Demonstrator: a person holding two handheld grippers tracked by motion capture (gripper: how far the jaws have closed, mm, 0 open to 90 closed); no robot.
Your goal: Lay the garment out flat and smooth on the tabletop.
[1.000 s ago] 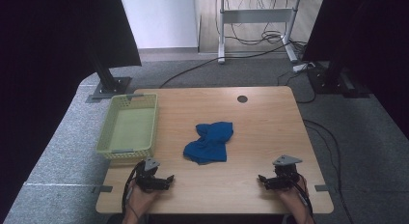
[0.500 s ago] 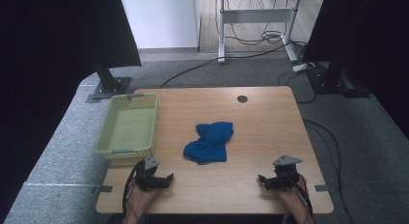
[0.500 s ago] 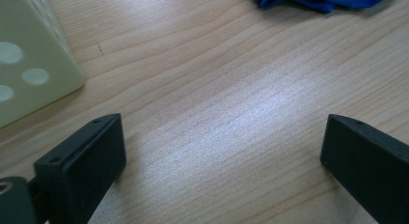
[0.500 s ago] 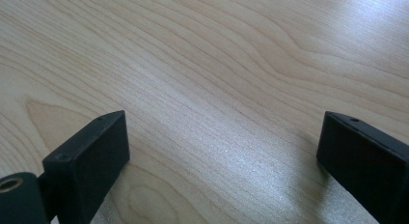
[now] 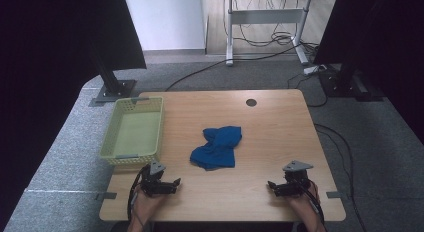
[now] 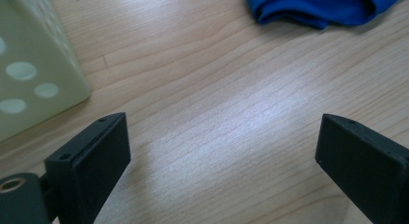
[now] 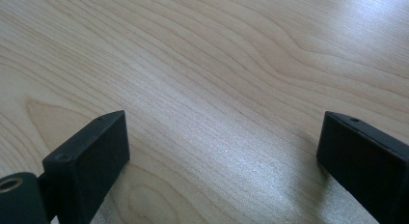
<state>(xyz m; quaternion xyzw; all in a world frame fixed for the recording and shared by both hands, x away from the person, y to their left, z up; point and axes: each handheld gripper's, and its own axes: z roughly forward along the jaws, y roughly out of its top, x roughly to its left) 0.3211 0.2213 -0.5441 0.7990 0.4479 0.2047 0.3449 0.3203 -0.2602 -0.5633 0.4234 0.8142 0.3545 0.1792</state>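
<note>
A crumpled blue cloth (image 5: 218, 147) lies near the middle of the wooden table (image 5: 270, 127); its near edge (image 6: 323, 9) shows at the top of the left gripper view. My left gripper (image 5: 175, 184) rests low at the table's front left, open, with bare wood between its jaws (image 6: 224, 156). It sits just in front of a pale green basket (image 5: 134, 129), whose perforated wall (image 6: 29, 74) stands close on the left. My right gripper (image 5: 271, 186) rests at the front right, open over bare wood (image 7: 224, 156), well apart from the cloth.
A round cable hole (image 5: 251, 102) sits at the table's far edge. Dark screens on stands (image 5: 114, 87) flank the table on grey carpet. A desk frame with cables (image 5: 265, 27) stands behind. The table's front edge lies just under both hands.
</note>
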